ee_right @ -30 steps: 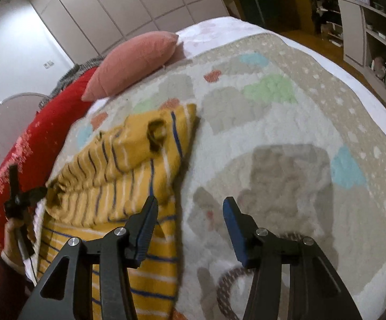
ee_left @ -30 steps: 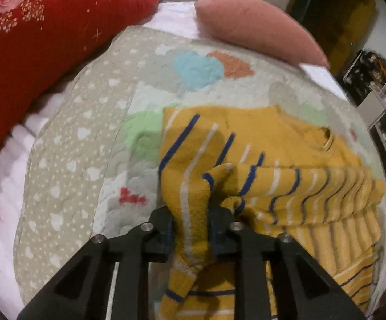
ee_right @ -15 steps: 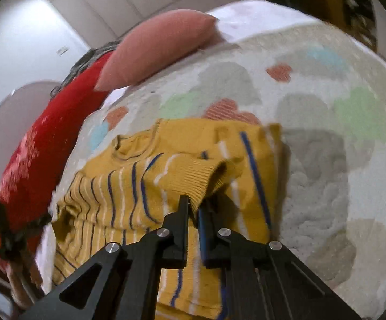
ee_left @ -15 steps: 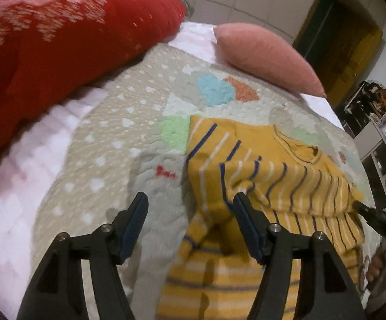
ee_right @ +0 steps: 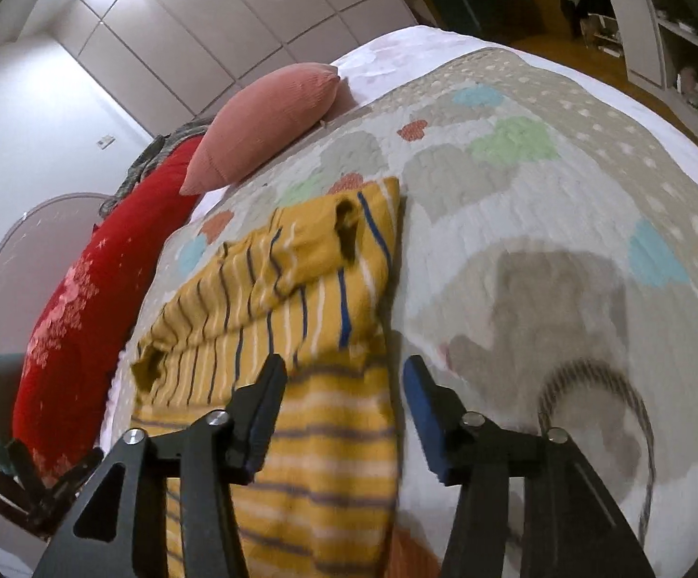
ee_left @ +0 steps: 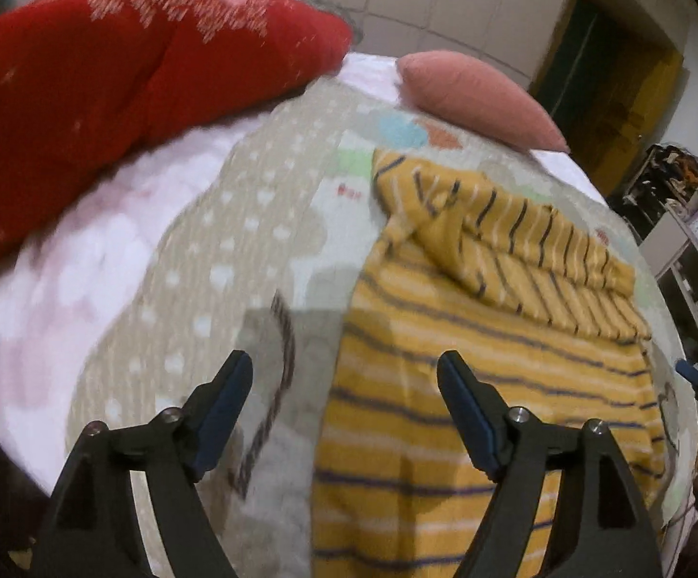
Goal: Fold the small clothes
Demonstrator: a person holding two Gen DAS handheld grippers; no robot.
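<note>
A small yellow sweater (ee_left: 469, 361) with blue and white stripes lies flat on the quilt, both sleeves folded across its chest. My left gripper (ee_left: 344, 404) hovers over the sweater's left edge near the hem; its jaws are opening and nothing is pinched between them. My right gripper (ee_right: 344, 404) hangs over the same sweater's (ee_right: 300, 318) right edge, its jaws opening too, with fabric below but not gripped. The right gripper's tip also shows at the far right of the left wrist view. In the right wrist view, the other gripper appears at the bottom left.
A patchwork quilt (ee_right: 541, 221) covers the bed. A red floral cushion (ee_left: 108, 72) and a pink pillow (ee_left: 474, 96) lie at the head. Shelves (ee_left: 686, 221) with clutter stand beyond the bed's right side. White wardrobe doors (ee_right: 233, 24) line the far wall.
Both grippers let go of the sleeves and drew back toward the hem. The left one opened wide and moved away from the chest; the right one shut on the sleeve cuff, then released it.
</note>
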